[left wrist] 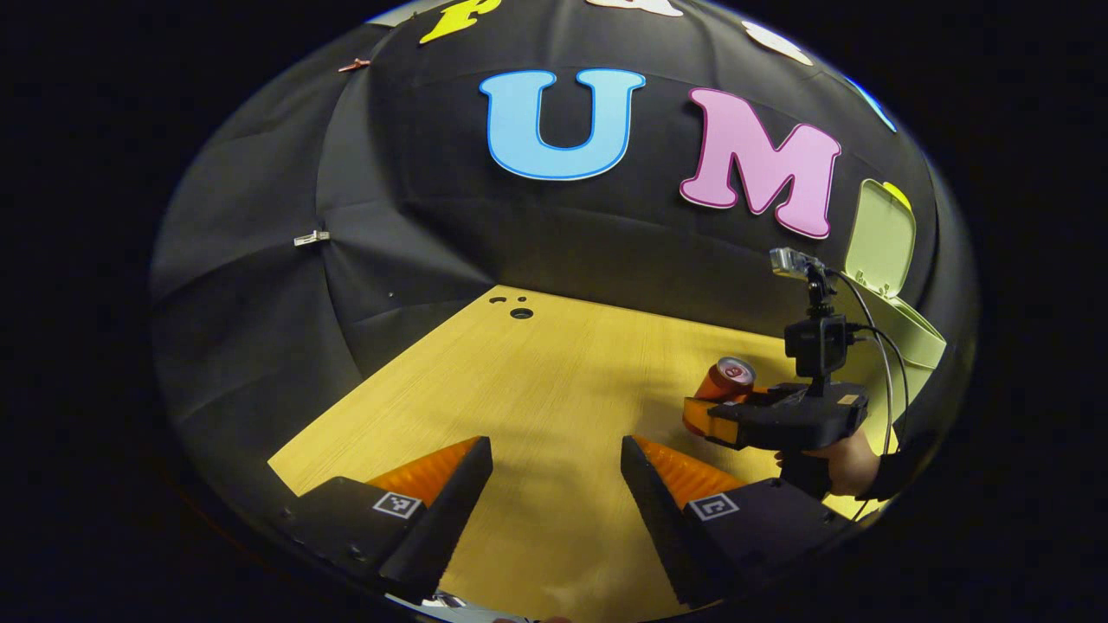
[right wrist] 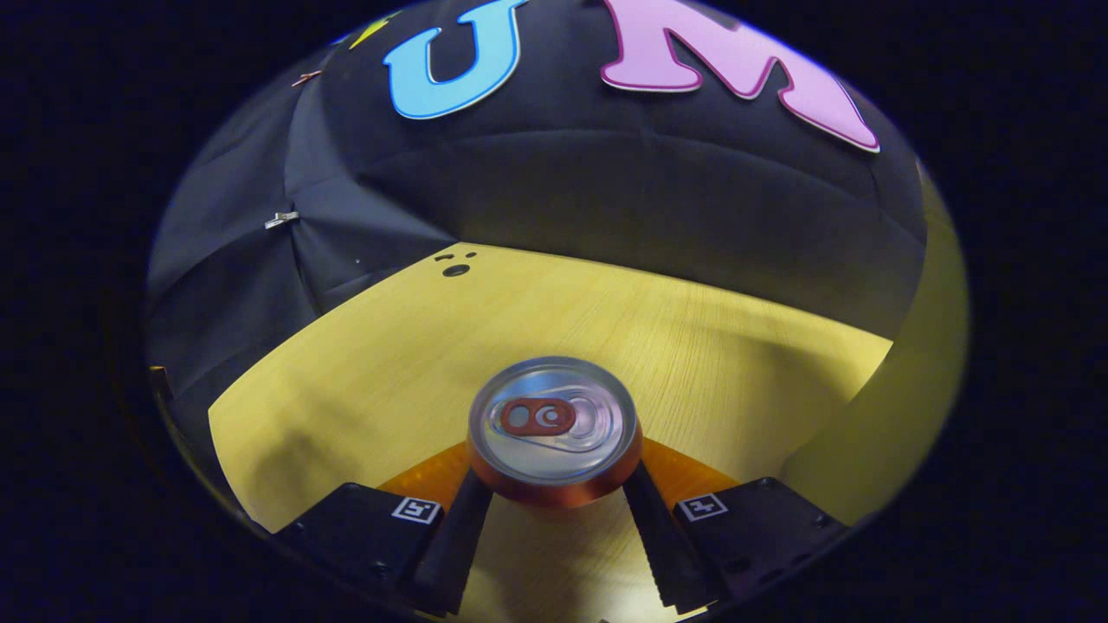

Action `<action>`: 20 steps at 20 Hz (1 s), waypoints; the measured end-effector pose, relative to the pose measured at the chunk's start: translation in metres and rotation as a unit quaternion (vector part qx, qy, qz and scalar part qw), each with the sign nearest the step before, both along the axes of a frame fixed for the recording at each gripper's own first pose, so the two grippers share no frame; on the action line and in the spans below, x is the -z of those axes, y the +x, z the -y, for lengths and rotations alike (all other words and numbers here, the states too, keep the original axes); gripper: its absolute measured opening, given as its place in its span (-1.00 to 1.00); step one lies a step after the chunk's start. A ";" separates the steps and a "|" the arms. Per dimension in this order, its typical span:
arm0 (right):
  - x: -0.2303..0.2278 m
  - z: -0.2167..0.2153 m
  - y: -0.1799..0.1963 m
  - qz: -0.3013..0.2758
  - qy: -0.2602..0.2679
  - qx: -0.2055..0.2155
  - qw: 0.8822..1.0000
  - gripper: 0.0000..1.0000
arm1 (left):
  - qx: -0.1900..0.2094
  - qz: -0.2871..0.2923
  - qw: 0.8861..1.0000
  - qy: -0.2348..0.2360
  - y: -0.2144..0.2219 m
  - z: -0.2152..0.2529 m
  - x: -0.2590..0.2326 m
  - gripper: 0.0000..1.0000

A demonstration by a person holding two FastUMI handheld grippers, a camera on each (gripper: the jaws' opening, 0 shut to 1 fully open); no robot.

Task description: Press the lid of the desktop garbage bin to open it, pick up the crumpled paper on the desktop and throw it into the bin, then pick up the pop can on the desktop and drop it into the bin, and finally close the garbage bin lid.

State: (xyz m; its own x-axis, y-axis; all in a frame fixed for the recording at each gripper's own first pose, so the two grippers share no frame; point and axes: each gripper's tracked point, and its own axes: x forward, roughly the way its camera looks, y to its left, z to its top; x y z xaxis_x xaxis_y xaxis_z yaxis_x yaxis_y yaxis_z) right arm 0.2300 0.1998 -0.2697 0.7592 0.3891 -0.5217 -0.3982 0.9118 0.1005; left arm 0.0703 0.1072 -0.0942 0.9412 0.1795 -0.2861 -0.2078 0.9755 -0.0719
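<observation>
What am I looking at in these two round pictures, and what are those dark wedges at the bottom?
No robot here: a person holds a two-finger gripper in each hand, and each gripper carries a camera looking along its own fingers, the wedges you see. In the right gripper view, the right gripper grips a pop can above the wooden table. The left gripper view shows the left gripper open with nothing between its fingers, and farther off the other gripper with the can beside the green bin, whose lid stands open.

Your stock, by colour: pop can (right wrist: 554,433), orange-red body, silver top, red tab; garbage bin (left wrist: 896,285), pale green; desk (left wrist: 554,381), yellow wood-grain.
</observation>
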 end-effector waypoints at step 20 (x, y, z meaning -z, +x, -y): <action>-0.177 0.031 -0.064 0.107 0.011 0.065 0.992 0.67 | 0.087 0.057 0.994 0.042 -0.076 0.003 -0.025 0.92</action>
